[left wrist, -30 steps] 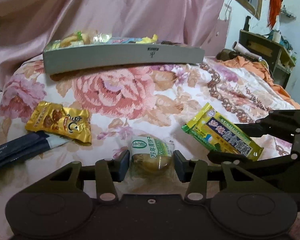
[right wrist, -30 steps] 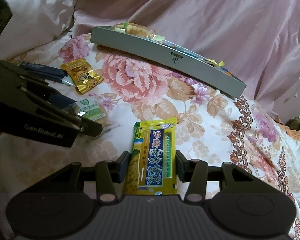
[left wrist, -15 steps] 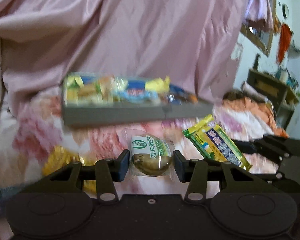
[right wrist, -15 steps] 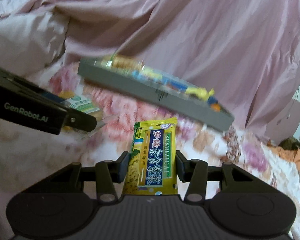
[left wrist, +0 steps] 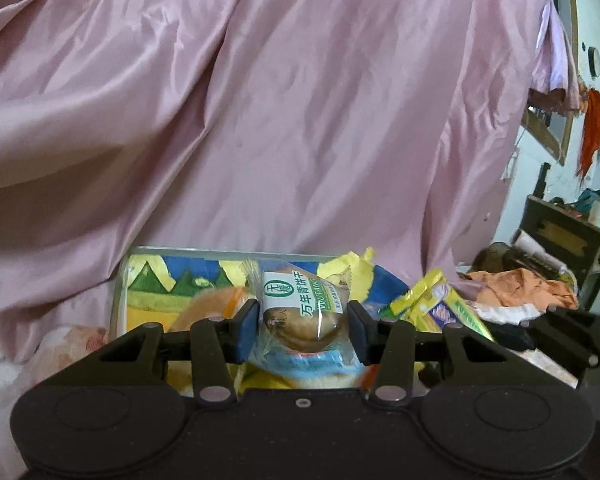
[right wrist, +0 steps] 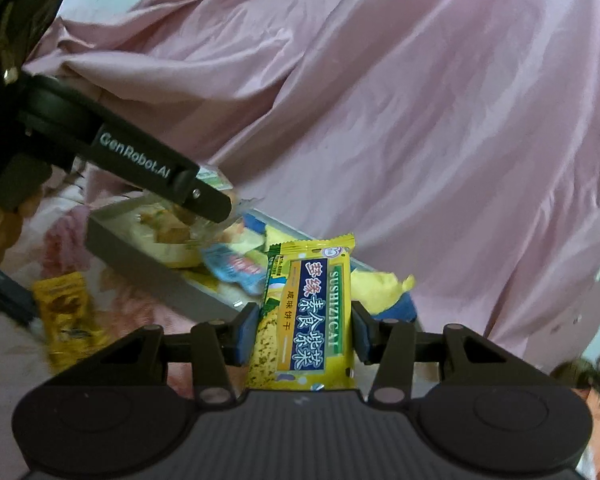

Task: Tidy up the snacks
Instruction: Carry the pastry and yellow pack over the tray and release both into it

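My left gripper (left wrist: 302, 332) is shut on a clear-wrapped round biscuit with a green and white label (left wrist: 300, 312), held above the grey tray (left wrist: 118, 300) that holds several snacks. My right gripper (right wrist: 305, 334) is shut on a yellow and blue cracker packet (right wrist: 306, 316), held up near the tray's right part (right wrist: 148, 276). In the left wrist view the cracker packet (left wrist: 440, 308) and the right gripper's fingers (left wrist: 572, 338) show at the right. In the right wrist view the left gripper (right wrist: 216, 208) hangs over the tray with its wrapped biscuit (right wrist: 216, 180).
A gold snack packet (right wrist: 64, 316) and a dark packet (right wrist: 8, 296) lie on the floral bedsheet left of the tray. Pink satin bedding (left wrist: 280, 120) rises right behind the tray. Orange cloth (left wrist: 520, 284) and a dark wooden stand (left wrist: 568, 236) are off to the right.
Both grippers have lifted their snacks off the bedsheet and carried them forward to above the tray. The tray now fills the lower middle of both views; the grips have not changed.
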### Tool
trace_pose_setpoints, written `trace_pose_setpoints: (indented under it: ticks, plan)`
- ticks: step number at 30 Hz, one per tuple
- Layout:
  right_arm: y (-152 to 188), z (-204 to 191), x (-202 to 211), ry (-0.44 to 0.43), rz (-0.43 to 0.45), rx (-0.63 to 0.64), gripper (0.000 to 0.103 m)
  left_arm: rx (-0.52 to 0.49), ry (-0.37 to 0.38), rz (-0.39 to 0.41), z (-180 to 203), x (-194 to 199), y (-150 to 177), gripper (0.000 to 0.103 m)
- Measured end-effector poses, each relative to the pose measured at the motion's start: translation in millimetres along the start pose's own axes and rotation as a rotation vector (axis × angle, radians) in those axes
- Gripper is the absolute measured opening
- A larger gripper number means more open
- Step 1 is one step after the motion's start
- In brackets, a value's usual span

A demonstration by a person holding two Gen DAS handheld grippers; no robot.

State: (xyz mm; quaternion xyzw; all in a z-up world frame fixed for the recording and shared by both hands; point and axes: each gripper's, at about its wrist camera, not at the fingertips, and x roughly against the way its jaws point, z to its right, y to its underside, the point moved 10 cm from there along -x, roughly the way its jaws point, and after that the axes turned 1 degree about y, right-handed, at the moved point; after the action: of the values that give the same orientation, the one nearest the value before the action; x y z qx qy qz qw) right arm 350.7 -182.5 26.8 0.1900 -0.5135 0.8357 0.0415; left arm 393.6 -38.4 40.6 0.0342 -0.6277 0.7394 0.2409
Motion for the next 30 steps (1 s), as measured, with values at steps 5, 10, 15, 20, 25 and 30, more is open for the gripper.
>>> trace_pose_setpoints:
  ticks: [5, 10, 15, 20, 25, 30]
  plan:
    - [-6, 11, -32, 0.036, -0.01, 0.006, 0.052, 0.001, -0.012, -0.041, -3, -21, 5, 0.049]
    - [-5, 12, -53, 0.033, -0.01, -0.032, 0.052, -0.011, -0.019, -0.055, -5, -33, 10, 0.049]
    - [-2, 12, -64, 0.019, -0.01, -0.034, 0.052, -0.011, -0.035, -0.076, -8, -44, 15, 0.049]
    - [2, 12, -74, 0.009, -0.013, -0.023, 0.048, 0.015, -0.051, -0.1, -12, -52, 23, 0.05]
    - [5, 12, -74, -0.001, -0.022, -0.046, 0.055, 0.027, -0.038, -0.103, -8, -49, 21, 0.067]
    - [3, 25, -58, 0.023, 0.002, -0.139, 0.08, 0.045, -0.023, -0.07, -2, -33, 15, 0.085]
